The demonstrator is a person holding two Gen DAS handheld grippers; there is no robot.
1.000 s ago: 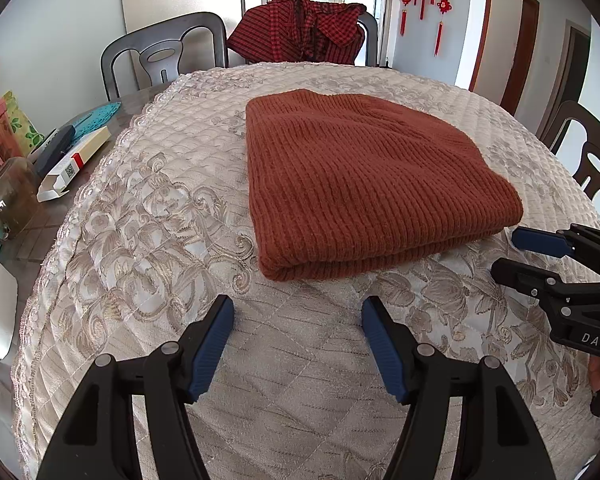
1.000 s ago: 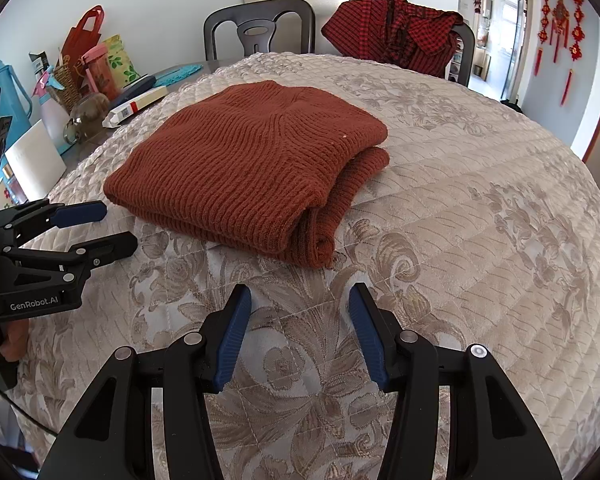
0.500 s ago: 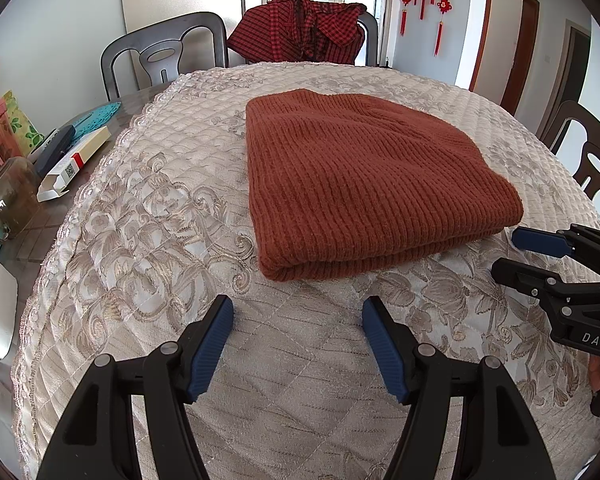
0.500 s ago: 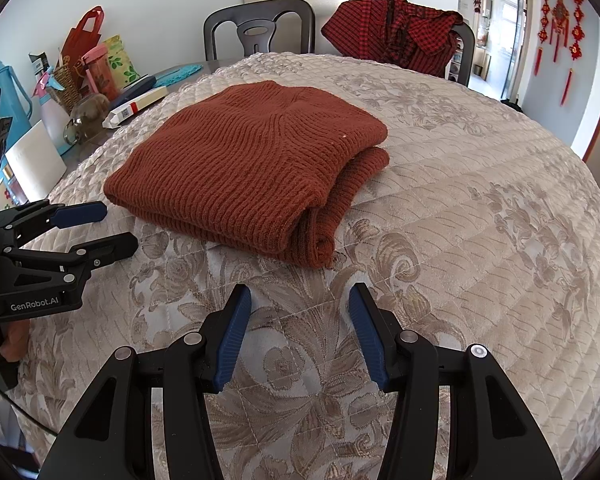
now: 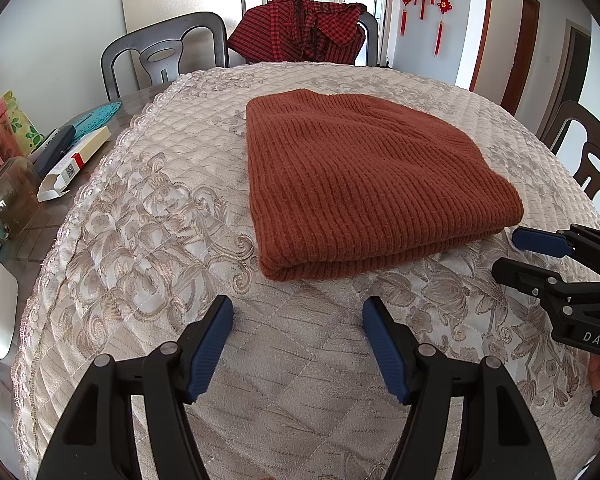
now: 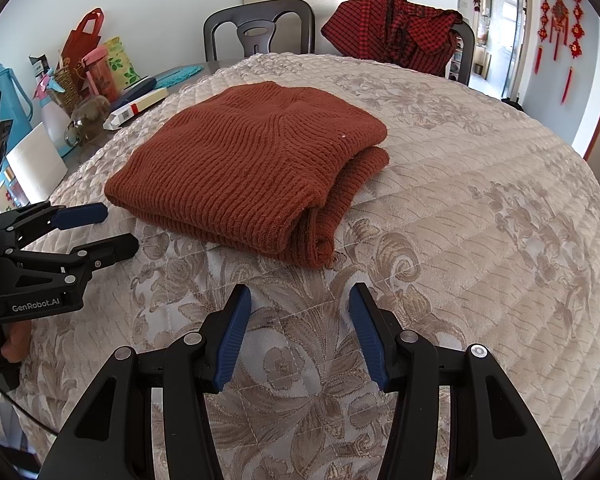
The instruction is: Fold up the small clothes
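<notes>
A rust-brown knitted sweater [image 5: 364, 184] lies folded into a thick rectangle on the quilted beige tablecloth [image 5: 140, 232]; it also shows in the right wrist view [image 6: 252, 168]. My left gripper [image 5: 298, 320] is open and empty, just in front of the sweater's near edge. It shows from the side in the right wrist view [image 6: 118, 226]. My right gripper [image 6: 300, 308] is open and empty, just short of the sweater's folded corner. It shows in the left wrist view [image 5: 508, 254], beside the sweater's right corner.
A red plaid garment [image 5: 308, 28] hangs over a far chair. Dark chairs [image 5: 164, 48] stand around the table. Left of the cloth are a long carton [image 5: 74, 164], a glass jar [image 5: 12, 196], bags and a bottle [image 6: 56, 116]. A chair [image 5: 584, 148] stands at right.
</notes>
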